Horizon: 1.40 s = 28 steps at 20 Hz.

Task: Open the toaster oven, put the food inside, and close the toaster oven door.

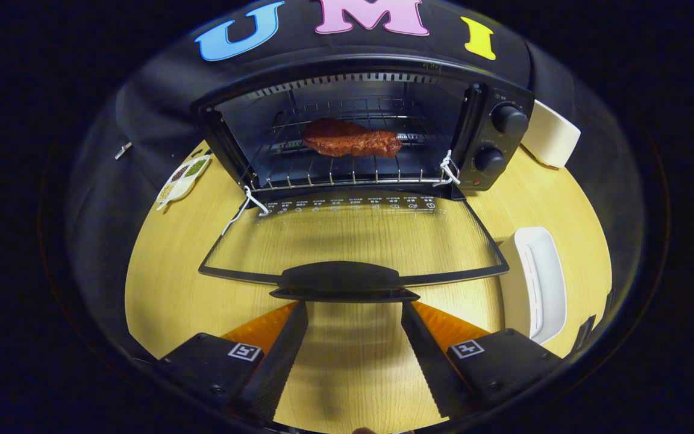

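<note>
Wooden table (166, 289) lies under the gripper (354, 310), whose fingers are spread wide and hold nothing, their tips just short of the door handle (342, 280). Beyond the lowered glass door (353, 235), the meat (352, 140) rests on the oven (359, 129) rack. Closing remains: likely get under the handle and lift.

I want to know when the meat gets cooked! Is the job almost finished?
Almost. Done: the black toaster oven is open and the reddish-brown piece of meat lies on its wire rack. In hand: the claw is open, its fingers just under the black handle of the folded-down glass door, gripping nothing. Left: lift that door shut.
</note>
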Each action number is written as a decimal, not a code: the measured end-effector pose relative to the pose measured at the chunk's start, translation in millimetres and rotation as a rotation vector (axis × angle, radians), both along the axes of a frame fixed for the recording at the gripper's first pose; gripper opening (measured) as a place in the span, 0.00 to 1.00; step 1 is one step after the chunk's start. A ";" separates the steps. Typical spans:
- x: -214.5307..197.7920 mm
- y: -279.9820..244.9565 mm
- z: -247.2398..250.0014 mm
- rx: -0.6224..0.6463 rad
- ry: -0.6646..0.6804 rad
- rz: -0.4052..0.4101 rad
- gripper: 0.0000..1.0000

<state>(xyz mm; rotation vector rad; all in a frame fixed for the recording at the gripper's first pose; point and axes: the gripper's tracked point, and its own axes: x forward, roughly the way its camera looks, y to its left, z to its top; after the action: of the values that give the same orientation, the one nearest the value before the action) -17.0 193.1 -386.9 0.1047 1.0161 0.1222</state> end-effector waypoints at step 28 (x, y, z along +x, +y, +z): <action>69.5 -11.9 147.9 0.006 -0.381 0.073 0.99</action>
<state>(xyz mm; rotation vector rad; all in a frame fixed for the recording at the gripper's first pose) 52.5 181.2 -239.0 0.0468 0.6397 0.2035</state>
